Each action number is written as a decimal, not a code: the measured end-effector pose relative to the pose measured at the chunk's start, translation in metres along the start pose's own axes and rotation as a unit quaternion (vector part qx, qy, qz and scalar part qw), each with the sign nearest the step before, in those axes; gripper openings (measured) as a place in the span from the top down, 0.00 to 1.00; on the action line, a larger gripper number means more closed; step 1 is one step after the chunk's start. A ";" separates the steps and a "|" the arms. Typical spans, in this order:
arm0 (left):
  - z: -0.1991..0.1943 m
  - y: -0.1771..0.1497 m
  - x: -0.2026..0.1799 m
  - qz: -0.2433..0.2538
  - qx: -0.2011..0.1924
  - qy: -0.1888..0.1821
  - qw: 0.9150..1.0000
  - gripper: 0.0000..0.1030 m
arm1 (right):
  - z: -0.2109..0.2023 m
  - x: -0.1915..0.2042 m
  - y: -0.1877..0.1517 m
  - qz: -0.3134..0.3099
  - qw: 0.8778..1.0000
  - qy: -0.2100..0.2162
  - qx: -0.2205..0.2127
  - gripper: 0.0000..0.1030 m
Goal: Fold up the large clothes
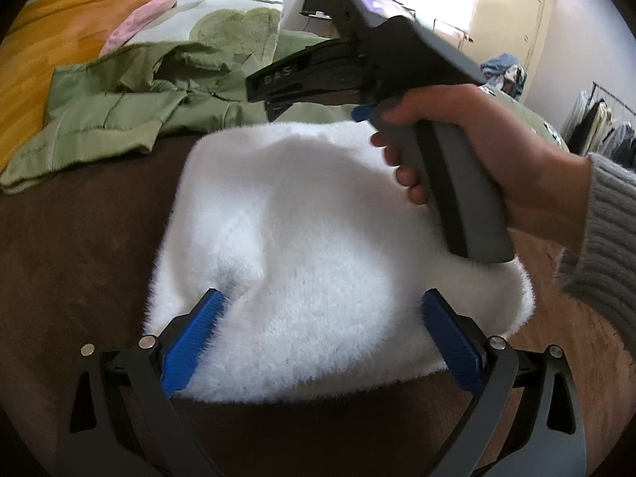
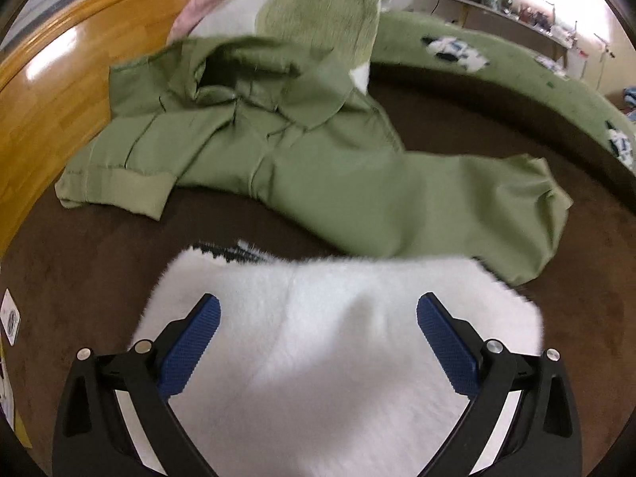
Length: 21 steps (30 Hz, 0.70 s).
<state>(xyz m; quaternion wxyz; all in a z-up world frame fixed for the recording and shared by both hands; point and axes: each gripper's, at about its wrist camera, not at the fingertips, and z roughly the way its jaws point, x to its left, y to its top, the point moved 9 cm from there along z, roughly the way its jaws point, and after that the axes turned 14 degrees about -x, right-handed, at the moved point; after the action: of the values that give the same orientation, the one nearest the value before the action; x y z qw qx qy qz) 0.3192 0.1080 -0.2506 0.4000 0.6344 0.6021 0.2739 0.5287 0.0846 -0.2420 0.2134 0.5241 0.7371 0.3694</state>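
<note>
A white fluffy garment point(image 1: 302, 238) lies folded into a compact block on the brown bed cover point(image 1: 79, 262). My left gripper point(image 1: 318, 338) is open, its blue pads on either side of the garment's near edge. My right gripper is open above the same white garment point(image 2: 318, 357), its midpoint point(image 2: 318, 338) over the fabric; in the left wrist view I see it hand-held point(image 1: 357, 75) above the garment's far side. A green jacket point(image 2: 298, 147) lies crumpled beyond the white garment, also in the left wrist view point(image 1: 131, 107).
A wooden headboard point(image 2: 47, 91) runs along the left. A green and white pillow point(image 2: 318, 8) and a pink item point(image 2: 210, 0) lie at the head of the bed. A green blanket point(image 2: 516, 63) edges the right side. A clothes rack point(image 1: 600, 119) stands far right.
</note>
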 end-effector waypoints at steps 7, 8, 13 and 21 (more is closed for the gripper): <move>-0.026 0.035 0.001 0.013 -0.011 0.003 1.000 0.06 | -0.050 -0.011 0.024 -0.007 1.000 0.002 -0.025 0.05; -0.030 0.043 0.001 0.012 -0.018 -0.002 1.000 0.06 | -0.060 -0.013 0.029 -0.010 0.999 0.003 -0.033 0.05; -0.043 0.078 0.008 -0.023 -0.038 -0.044 0.998 0.06 | -0.103 -0.024 0.040 -0.012 0.998 -0.003 -0.063 0.05; -0.031 0.106 0.041 -0.077 -0.010 -0.080 0.994 0.06 | -0.137 -0.052 0.022 -0.015 0.997 -0.012 -0.070 0.05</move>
<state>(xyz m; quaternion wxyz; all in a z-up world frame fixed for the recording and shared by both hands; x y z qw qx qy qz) 0.3565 0.1590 -0.1511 0.4731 0.6021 0.6123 0.1967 0.4645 -0.0040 -0.1418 0.2637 0.5010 0.7149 0.4103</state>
